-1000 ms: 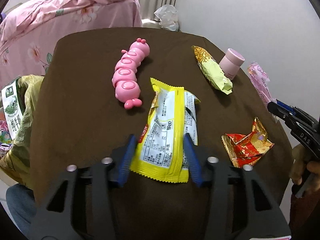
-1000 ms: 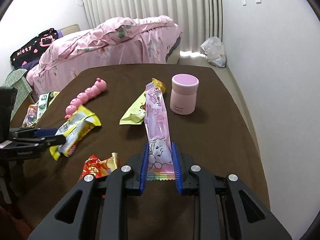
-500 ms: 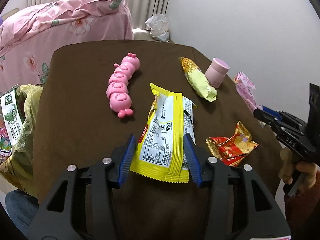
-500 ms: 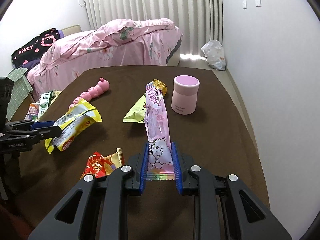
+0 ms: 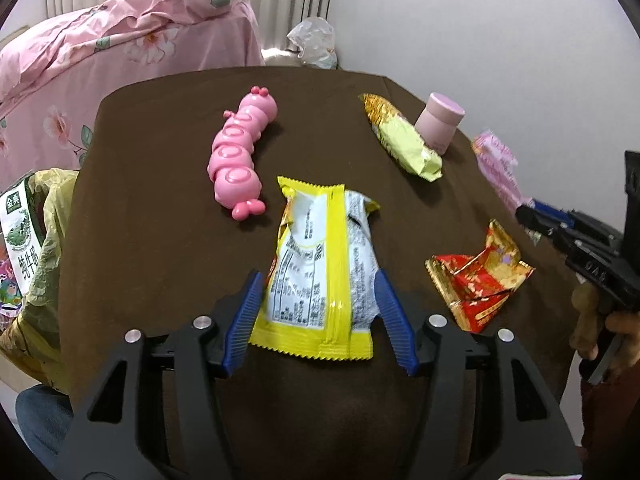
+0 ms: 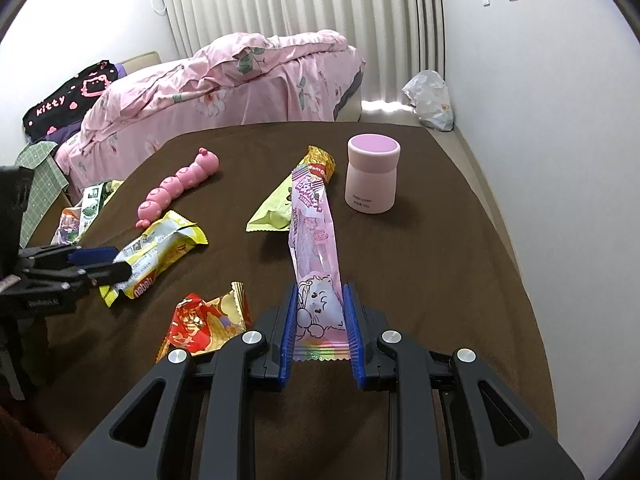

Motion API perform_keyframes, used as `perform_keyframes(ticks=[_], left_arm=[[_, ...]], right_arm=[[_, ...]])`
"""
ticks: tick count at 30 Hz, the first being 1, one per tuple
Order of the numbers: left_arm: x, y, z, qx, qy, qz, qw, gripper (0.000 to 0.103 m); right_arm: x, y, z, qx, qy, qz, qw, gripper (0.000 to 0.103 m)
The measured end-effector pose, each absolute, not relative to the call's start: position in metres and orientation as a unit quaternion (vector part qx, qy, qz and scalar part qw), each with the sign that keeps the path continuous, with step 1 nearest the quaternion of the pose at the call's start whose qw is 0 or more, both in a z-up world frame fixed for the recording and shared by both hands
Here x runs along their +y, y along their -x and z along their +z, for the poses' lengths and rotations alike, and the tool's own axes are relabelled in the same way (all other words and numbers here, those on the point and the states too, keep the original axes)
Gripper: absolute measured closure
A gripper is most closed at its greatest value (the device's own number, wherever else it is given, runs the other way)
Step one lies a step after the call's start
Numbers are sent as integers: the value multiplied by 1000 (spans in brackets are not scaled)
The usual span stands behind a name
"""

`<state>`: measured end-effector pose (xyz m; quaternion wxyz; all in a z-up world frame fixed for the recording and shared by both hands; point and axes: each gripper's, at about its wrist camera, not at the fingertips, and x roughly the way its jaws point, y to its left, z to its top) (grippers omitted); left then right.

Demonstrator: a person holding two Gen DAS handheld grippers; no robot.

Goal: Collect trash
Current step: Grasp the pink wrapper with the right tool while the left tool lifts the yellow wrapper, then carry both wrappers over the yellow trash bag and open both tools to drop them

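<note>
Through the left wrist camera we look down on the left gripper (image 5: 318, 304), whose blue ribbed fingers (image 5: 245, 312) are opening with the yellow-edged, white-printed snack wrapper (image 5: 324, 264) lying between them on the brown cloth-covered table (image 5: 160, 200). The pads look to stand just off the wrapper's sides, so we judge it no longer pinched. Its long axis runs straight away from us along the line of the fingers, its near crimped edge level with the pads, so a fresh grip would need only a closing of the jaws. To its right lies the crumpled red and gold foil wrapper (image 5: 480, 276), nearer the other hand; farther off are the pale green and gold snack packet (image 5: 404, 144), a pink plastic caterpillar toy (image 5: 240, 160) and a pink lidded jar (image 5: 438, 126). Off the table's left edge a yellowish bag of cartons (image 5: 44, 248) seems to us the place for the trash. From the right wrist camera we see the right gripper (image 6: 320, 328) closed narrowly on the near end of the long pink cartoon-printed wrapper (image 6: 314, 236), which sticks up and forward from the pads, its length in line with the fingers and its far end clear of the table. The bag (image 6: 86, 208) lies far to the left, so we judge this hand must carry its wrapper across the table.
</note>
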<state>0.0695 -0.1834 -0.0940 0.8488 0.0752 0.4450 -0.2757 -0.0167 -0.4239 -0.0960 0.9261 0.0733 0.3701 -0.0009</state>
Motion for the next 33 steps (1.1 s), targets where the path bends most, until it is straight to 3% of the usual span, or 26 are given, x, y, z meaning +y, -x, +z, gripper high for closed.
perform_keyframes(ticks=[2, 9, 11, 23, 33], left_arm=[[-181, -72, -96, 454, -67, -270, 846, 49], [-163, -74, -89, 453, -21, -276, 847, 65], [-158, -73, -82, 444, -13, -280, 851, 78], [-79, -60, -27, 357, 46, -251, 898, 79], [35, -73, -18, 317, 85, -99, 939, 79]], right_arm=[[-423, 17, -95, 370, -73, -1, 926, 81], [-414, 18, -80, 360, -73, 8, 930, 81], [-407, 17, -70, 354, -62, 10, 933, 81], [-300, -9, 2, 293, 52, 82, 951, 81], [-217, -53, 11, 314, 70, 188, 928, 81]])
